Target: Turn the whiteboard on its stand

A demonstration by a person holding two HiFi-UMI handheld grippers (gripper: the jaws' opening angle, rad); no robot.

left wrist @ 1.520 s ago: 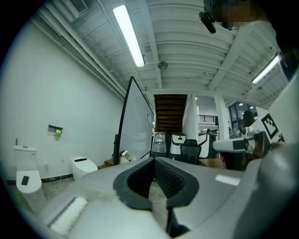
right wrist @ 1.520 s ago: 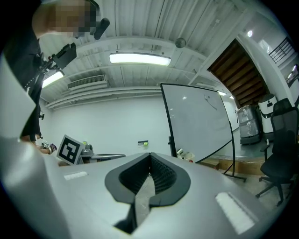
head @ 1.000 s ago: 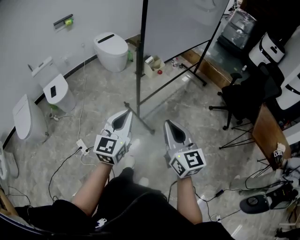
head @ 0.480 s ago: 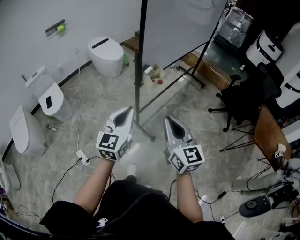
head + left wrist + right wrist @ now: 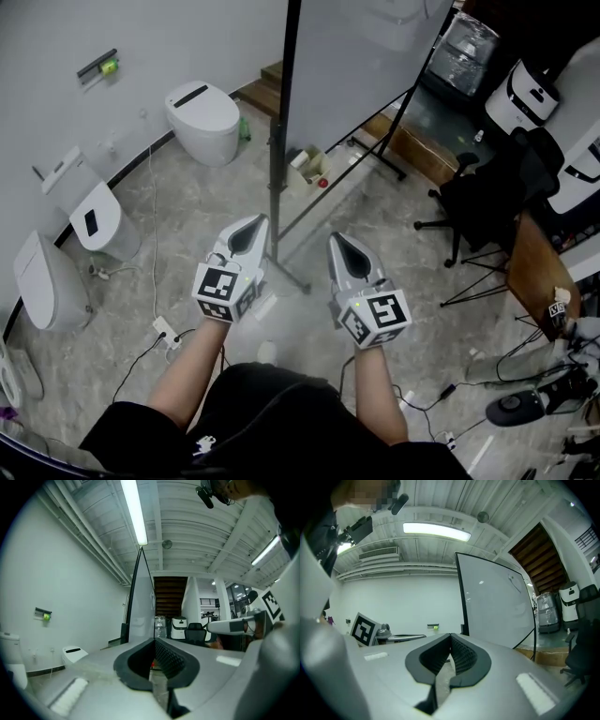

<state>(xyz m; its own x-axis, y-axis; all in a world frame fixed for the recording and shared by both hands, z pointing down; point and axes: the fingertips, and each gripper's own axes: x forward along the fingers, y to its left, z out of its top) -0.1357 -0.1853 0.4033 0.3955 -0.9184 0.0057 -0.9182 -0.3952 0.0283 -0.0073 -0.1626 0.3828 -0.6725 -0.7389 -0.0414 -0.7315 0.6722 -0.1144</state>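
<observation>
Whiteboard [image 5: 361,56] stands upright on its dark stand [image 5: 275,178] on the floor [image 5: 187,202] at the far middle, with the left tongs [image 5: 249,225] and right tongs [image 5: 337,247] side by side nearer, both closed tight and holding nothing.

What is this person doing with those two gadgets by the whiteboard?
A person holds a two-jaw gripper in each hand. The left gripper and right gripper are both shut and empty, pointed toward the whiteboard on its stand just ahead. Neither touches it, so the turning has not yet begun.
</observation>
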